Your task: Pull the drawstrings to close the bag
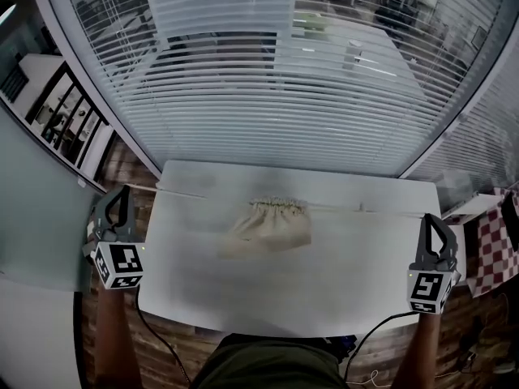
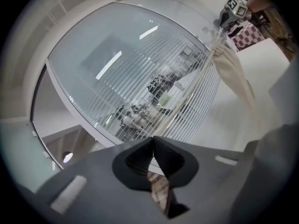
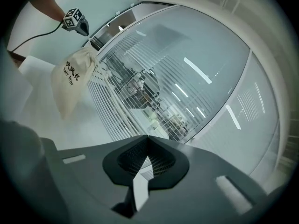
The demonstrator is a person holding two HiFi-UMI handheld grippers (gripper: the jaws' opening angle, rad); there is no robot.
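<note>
White is the table (image 1: 243, 290), and it is set before a wall of window blinds (image 1: 268, 79). At its left edge the left gripper (image 1: 123, 191) is held with its jaws pinched shut on the left drawstring (image 1: 203, 194). The cloth bag (image 1: 272, 227) is seen at the table's middle, its mouth bunched tight. The right drawstring (image 1: 365, 211) is pinched in the closed right gripper (image 1: 427, 220). A checked cloth (image 1: 491, 250) is seen far right.

The print on the bag (image 3: 70, 85) is blurred and too small to read.
</note>
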